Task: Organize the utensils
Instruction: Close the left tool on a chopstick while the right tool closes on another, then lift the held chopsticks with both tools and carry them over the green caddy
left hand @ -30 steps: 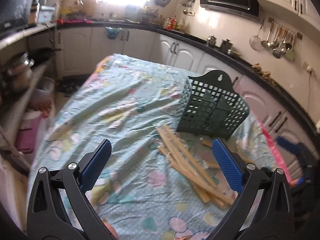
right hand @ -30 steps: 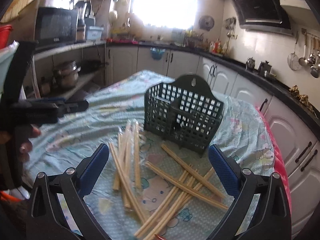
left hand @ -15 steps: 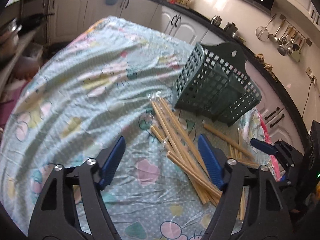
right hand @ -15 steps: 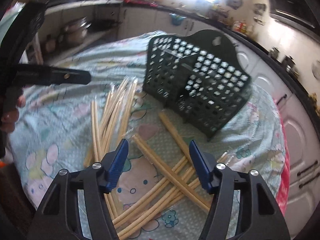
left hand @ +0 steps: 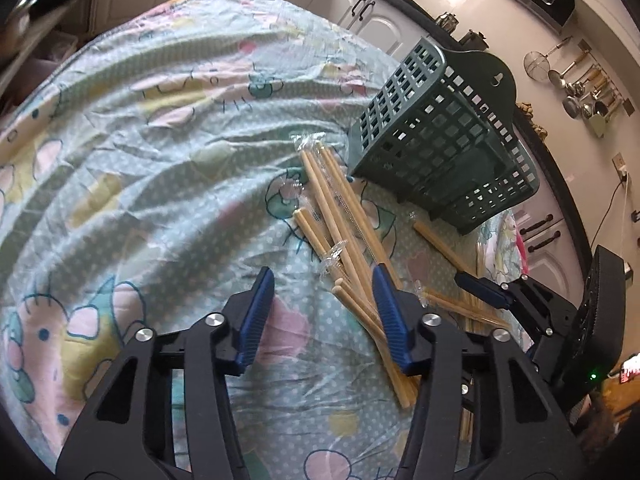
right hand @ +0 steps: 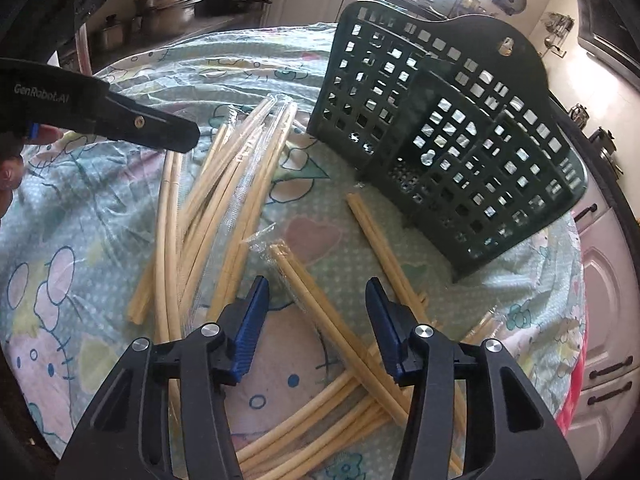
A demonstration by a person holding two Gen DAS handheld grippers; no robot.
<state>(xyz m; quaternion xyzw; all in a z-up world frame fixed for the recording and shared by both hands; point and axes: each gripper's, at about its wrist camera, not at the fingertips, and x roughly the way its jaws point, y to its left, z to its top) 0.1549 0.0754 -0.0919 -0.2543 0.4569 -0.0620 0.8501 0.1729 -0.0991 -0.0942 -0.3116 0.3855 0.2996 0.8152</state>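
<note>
Several wooden chopsticks [left hand: 340, 216], some in clear wrappers, lie scattered on the patterned tablecloth [left hand: 140, 152] in front of a dark green slotted utensil basket [left hand: 440, 140]. My left gripper [left hand: 322, 276] hovers low over the near end of one bundle. Its jaws are closing, with stick ends showing between them, and the pads press on nothing. My right gripper [right hand: 317, 284] is also closing, astride a wrapped pair of chopsticks [right hand: 308, 284] without touching it. The basket [right hand: 440, 120] stands just beyond it. Each gripper shows in the other's view: right gripper [left hand: 492, 290], left gripper [right hand: 120, 116].
White kitchen cabinets [left hand: 376, 20] and a dark counter ring the table. Ladles and strainers [left hand: 580, 92] hang on the right wall. Metal pots [right hand: 168, 8] sit on a shelf at the left. The cloth drops off at the table's pink right edge [right hand: 576, 380].
Both grippers have come down towards the chopsticks and tipped further downward. The jaws of each have narrowed from wide open to about half. Nothing has been taken hold of.
</note>
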